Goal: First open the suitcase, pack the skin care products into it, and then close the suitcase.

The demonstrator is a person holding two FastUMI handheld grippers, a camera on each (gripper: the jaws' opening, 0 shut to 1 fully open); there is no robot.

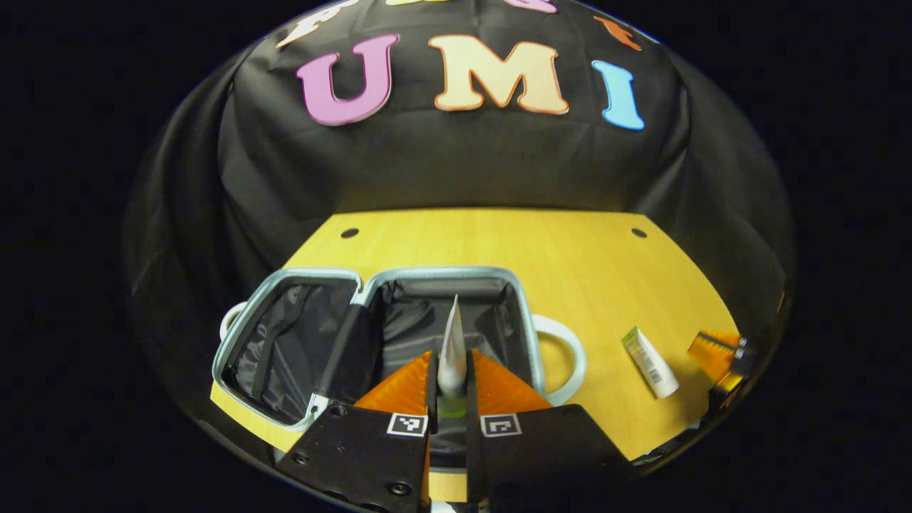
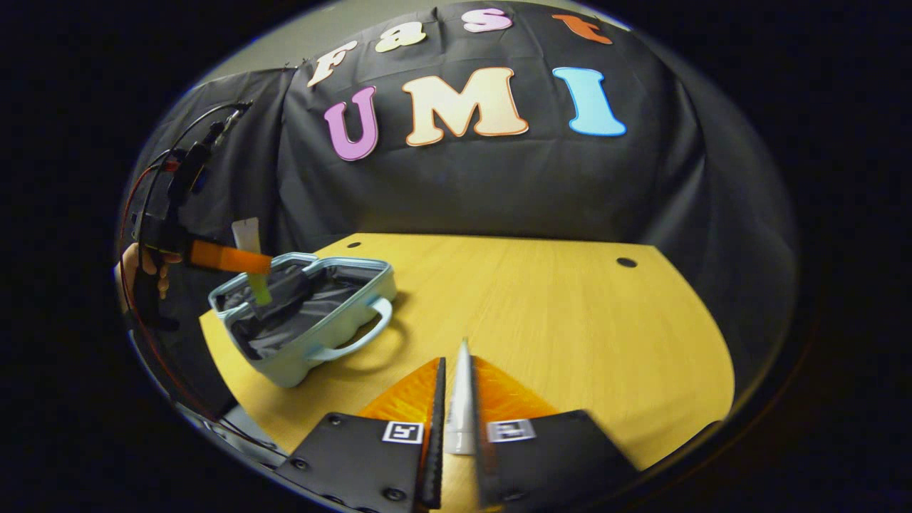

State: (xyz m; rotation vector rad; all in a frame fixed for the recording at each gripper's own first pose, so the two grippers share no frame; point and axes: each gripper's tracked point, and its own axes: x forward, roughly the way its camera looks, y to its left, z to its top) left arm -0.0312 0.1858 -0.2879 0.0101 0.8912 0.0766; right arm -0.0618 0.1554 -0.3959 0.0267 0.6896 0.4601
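Suitcase (image 1: 370,285): pale blue, open flat on the left part of the yellow table (image 1: 570,256), both black-lined halves up, a white handle (image 1: 563,356) at its right side. In the right gripper view I see it (image 2: 335,320) at the table's left edge.

Silver tube (image 1: 452,349): green cap down, crimped end up, held upright over the suitcase's right half. My left gripper (image 1: 450,388) is clamped on it, both orange fingers (image 1: 402,388) pressing its sides. From the right gripper view I see the same gripper (image 2: 246,260) above the case, the tube (image 2: 251,246) in it, a hand (image 2: 139,267) behind.

White tube (image 2: 462,399): gripped between my right gripper's (image 2: 459,410) fingers, crimped end pointing forward over bare table, well apart from the suitcase.

Third tube (image 1: 650,361): white with a green end, lying flat on the table right of the suitcase. Just beside it, at the right edge of the left gripper view, is an orange gripper tip (image 1: 719,356).
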